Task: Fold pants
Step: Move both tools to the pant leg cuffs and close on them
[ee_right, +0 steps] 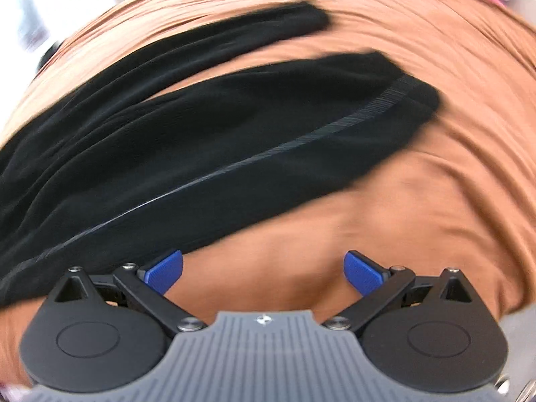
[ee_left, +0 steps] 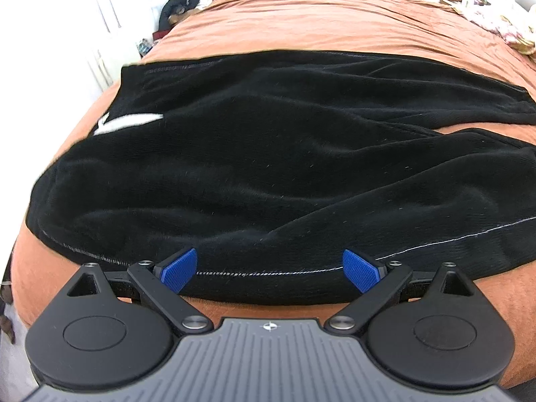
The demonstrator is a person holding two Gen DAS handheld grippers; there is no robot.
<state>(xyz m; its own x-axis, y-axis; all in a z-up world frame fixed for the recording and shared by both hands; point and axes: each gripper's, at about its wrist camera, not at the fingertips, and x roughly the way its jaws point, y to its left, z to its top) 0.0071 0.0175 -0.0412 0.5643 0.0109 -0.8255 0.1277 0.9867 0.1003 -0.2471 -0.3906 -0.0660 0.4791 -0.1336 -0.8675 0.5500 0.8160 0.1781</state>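
Note:
Black pants [ee_left: 268, 167] lie spread on an orange bedcover [ee_left: 318, 26]. A white logo [ee_left: 127, 122] shows near the waist at the left. My left gripper [ee_left: 269, 269] is open, its blue pads either side of the stitched near edge of the pants, just above it. In the right wrist view the two legs [ee_right: 207, 134] stretch up and to the right, and their ends lie apart. My right gripper [ee_right: 263, 271] is open and empty over bare bedcover [ee_right: 418, 201], just right of the near leg's edge. This view is blurred.
A dark heap of clothes [ee_left: 182, 6] lies at the far left corner of the bed. A flowered cloth [ee_left: 502, 26] lies at the far right. White walls and furniture stand beyond the bed.

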